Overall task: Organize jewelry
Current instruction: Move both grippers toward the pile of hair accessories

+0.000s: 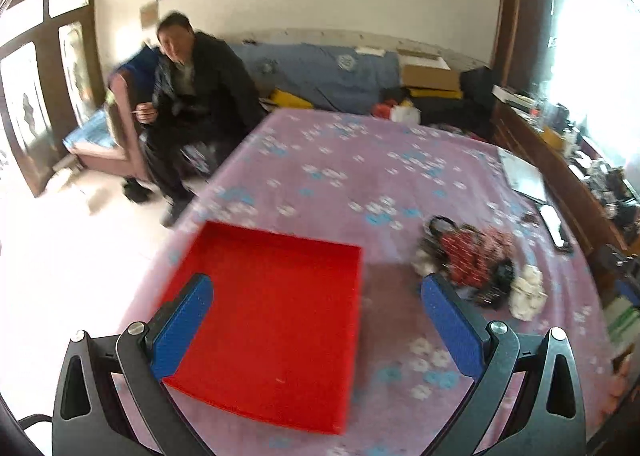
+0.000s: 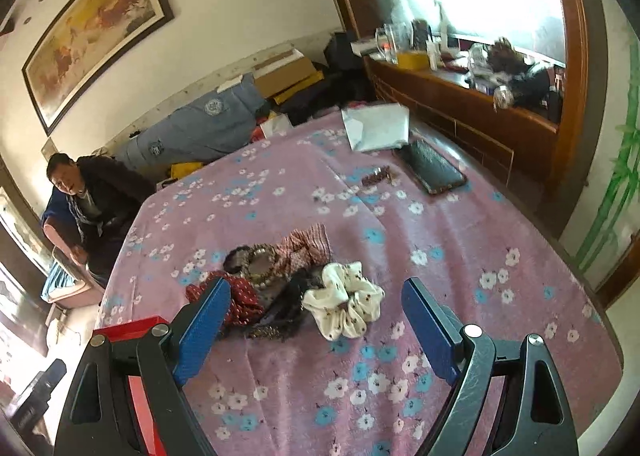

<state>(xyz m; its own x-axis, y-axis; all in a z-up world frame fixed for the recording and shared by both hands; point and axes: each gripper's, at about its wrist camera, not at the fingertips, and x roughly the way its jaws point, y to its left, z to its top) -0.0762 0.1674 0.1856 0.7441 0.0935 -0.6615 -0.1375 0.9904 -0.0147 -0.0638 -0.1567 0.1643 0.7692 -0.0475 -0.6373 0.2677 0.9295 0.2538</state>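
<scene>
Covering the table, a pink floral cloth (image 2: 460, 224) lies under both claws, each gaping empty.

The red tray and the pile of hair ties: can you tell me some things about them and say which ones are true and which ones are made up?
1. The red tray has nothing in it. True.
2. The white scrunchie is inside the tray. False: it lies on the pink flowered blanket, at the edge of the pile.
3. The right claw is pinching the scrunchie. False: its jaws stand wide apart and hold nothing.
4. The left claw is open too. True.
5. A dark phone lies on the blanket beyond the pile. True.
</scene>
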